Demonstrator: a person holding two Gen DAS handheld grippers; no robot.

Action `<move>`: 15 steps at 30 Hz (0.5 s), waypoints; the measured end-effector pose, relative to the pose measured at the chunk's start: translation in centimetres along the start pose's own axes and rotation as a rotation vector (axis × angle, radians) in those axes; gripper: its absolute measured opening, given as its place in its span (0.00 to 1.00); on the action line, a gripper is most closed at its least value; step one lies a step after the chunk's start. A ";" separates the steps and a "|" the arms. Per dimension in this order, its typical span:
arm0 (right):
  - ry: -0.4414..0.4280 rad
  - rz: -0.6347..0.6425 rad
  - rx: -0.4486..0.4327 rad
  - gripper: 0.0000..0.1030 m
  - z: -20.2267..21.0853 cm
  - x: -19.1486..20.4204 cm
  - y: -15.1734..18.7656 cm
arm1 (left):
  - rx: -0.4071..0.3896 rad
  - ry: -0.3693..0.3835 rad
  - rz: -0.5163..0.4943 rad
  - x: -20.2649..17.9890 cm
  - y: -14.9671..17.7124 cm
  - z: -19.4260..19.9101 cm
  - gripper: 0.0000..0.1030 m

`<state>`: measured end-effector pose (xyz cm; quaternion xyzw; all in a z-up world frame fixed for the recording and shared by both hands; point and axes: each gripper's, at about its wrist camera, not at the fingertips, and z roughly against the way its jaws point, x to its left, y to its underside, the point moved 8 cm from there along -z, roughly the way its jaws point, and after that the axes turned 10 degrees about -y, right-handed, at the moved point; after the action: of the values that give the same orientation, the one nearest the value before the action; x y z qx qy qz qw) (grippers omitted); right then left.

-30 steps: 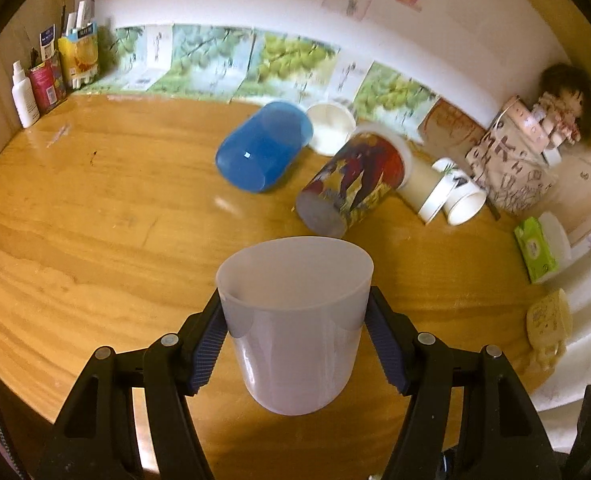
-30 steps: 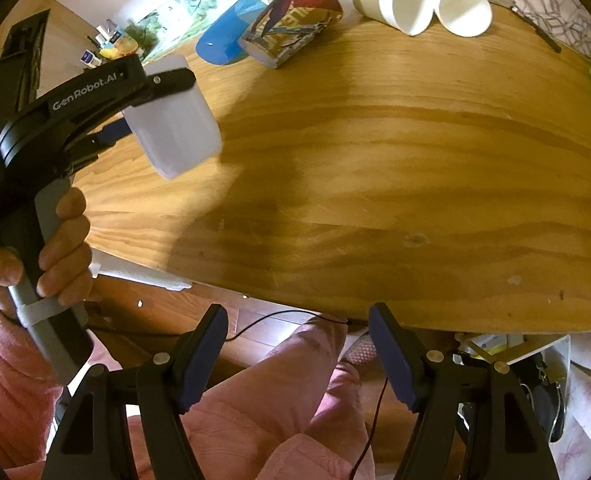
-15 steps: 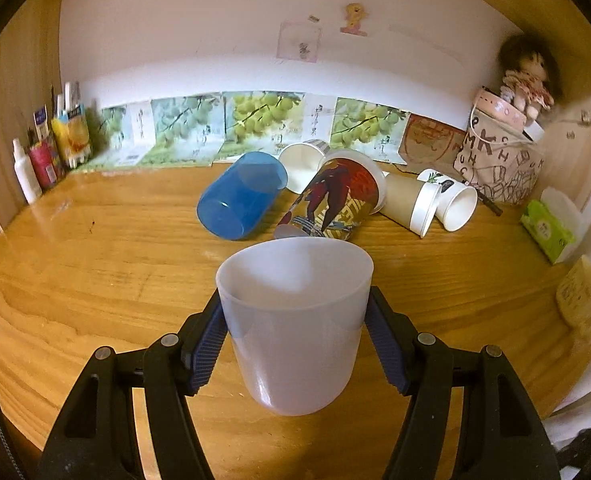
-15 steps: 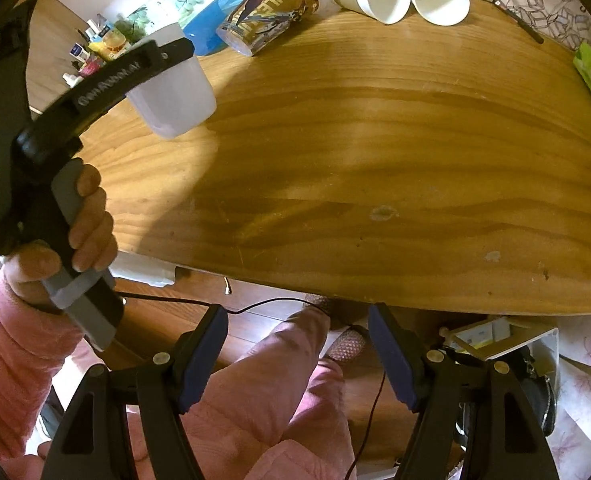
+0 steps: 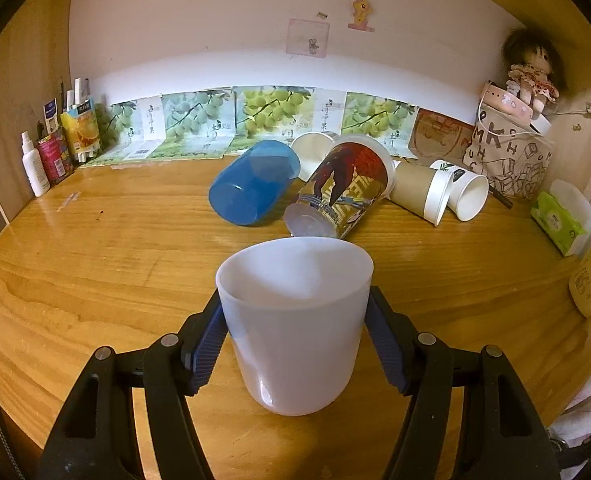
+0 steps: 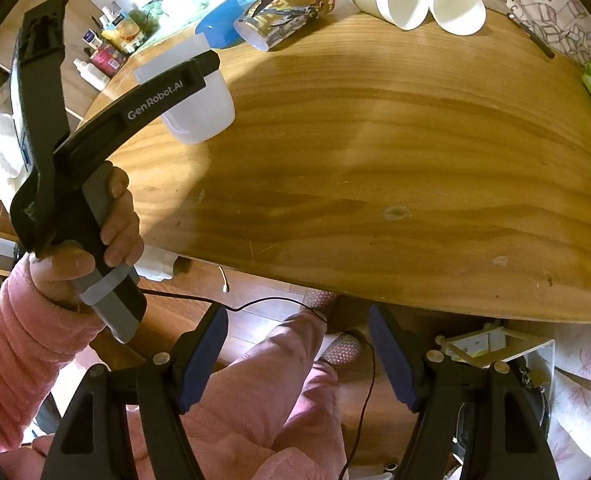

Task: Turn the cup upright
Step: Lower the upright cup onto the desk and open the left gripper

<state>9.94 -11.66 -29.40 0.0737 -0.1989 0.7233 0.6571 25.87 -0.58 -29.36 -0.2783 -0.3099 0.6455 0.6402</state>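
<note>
My left gripper is shut on a white plastic cup, its mouth up and tilted a little away from me, its base at or just above the wooden table. The right wrist view shows the same cup near the table's left front edge, held by the left gripper. My right gripper is open and empty, off the table's front edge above the person's lap.
Several cups lie on their sides at the back: a blue cup, a printed cup, a brown paper cup and a white one. Bottles stand far left; a bag and tissue pack right.
The left gripper has turned the white cup from tilted towards level to mouth-up and lowered it toward the table. The right gripper has stayed open and nearly still.
</note>
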 end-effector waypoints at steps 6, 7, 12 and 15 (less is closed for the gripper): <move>0.006 -0.006 -0.004 0.71 -0.1 0.0 0.0 | 0.003 0.005 -0.016 -0.2 0.4 0.5 0.68; 0.006 -0.006 -0.004 0.71 0.0 0.0 0.0 | 0.009 0.005 -0.018 -0.2 0.5 0.6 0.68; 0.010 -0.014 -0.009 0.71 0.1 -0.2 0.3 | 0.057 0.028 -0.011 -0.5 1.3 0.9 0.69; 0.012 -0.016 -0.015 0.71 0.2 -0.4 0.4 | 0.066 0.022 -0.032 -0.9 1.7 1.3 0.70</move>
<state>9.53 -12.10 -29.42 0.0660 -0.2000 0.7168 0.6648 23.78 -1.51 -29.87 -0.2591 -0.2858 0.6420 0.6626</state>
